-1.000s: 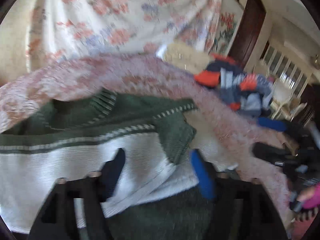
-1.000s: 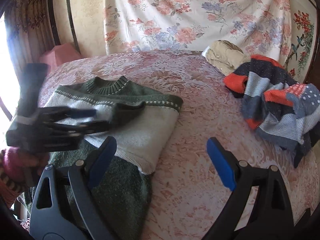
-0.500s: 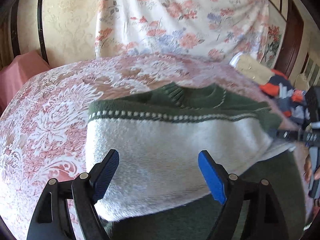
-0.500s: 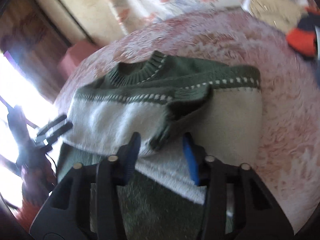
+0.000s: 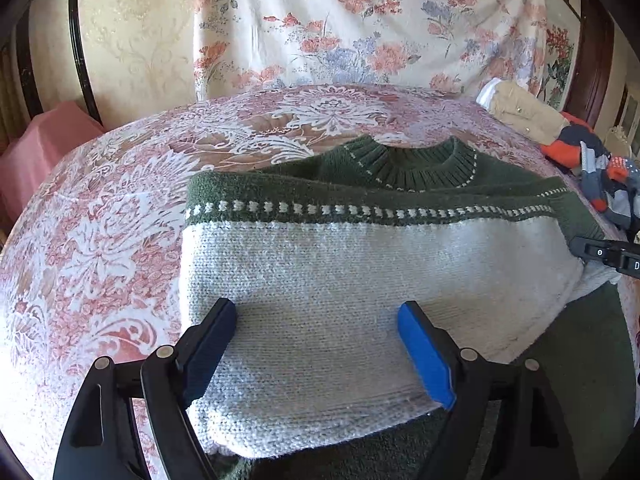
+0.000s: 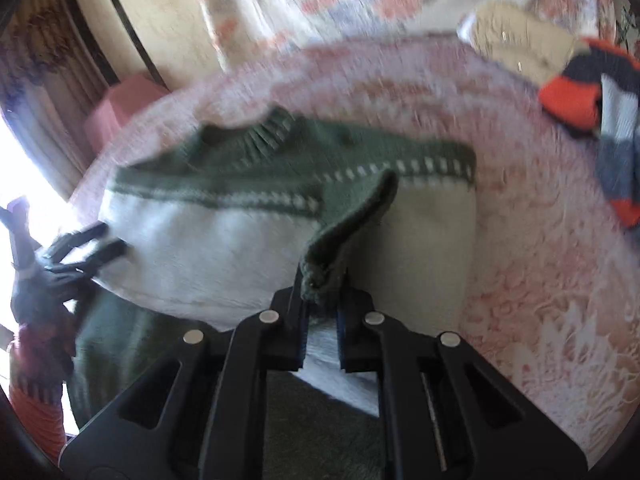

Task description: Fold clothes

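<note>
A green and white knit sweater [image 5: 340,272] lies partly folded on the pink floral bedspread [image 5: 100,240], collar toward the far side. My left gripper [image 5: 316,348] hovers open over its white part, nothing between the fingers. In the right wrist view the same sweater [image 6: 224,232] shows blurred. My right gripper [image 6: 322,312] is shut on the green sleeve cuff [image 6: 320,276] and holds it lifted off the white body. The right gripper's tip [image 5: 600,254] pokes in at the right edge of the left wrist view. The left gripper [image 6: 76,248] shows at the far left.
A striped orange, navy and grey garment [image 6: 592,96] and a folded beige one [image 5: 520,112] lie at the far right of the bed. A floral sheet [image 5: 360,24] hangs behind. A pink covered object [image 5: 44,148] stands left of the bed. A sleeved arm [image 6: 36,360] shows at lower left.
My right gripper has gone from wide open to shut on the sleeve cuff and lifted it. My left gripper swung over the sweater's left side and stays open.
</note>
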Demonstrator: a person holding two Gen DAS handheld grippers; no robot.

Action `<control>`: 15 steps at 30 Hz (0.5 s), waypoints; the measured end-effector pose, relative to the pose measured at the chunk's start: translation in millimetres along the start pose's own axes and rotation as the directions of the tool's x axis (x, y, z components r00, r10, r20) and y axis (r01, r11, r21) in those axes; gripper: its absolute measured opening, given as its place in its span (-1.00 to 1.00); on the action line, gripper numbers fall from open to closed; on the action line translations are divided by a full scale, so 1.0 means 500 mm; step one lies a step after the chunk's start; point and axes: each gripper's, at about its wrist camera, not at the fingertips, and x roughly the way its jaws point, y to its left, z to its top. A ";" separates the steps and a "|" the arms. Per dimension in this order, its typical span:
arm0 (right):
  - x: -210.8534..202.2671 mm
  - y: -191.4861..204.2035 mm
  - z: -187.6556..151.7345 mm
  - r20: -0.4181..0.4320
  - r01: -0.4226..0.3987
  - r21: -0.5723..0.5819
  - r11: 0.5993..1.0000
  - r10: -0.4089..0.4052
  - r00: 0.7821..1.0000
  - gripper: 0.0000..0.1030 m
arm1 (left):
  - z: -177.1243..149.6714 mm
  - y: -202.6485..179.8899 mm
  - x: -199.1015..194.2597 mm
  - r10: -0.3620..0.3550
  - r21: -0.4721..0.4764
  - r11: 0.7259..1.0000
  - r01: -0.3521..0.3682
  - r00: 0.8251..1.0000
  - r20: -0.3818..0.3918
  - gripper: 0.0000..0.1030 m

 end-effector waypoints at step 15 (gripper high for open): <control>0.006 0.074 -0.026 -0.022 0.052 -0.253 0.966 -0.060 0.998 0.01 | -0.010 0.000 -0.013 0.054 -0.004 0.999 -0.054 0.997 -0.057 0.80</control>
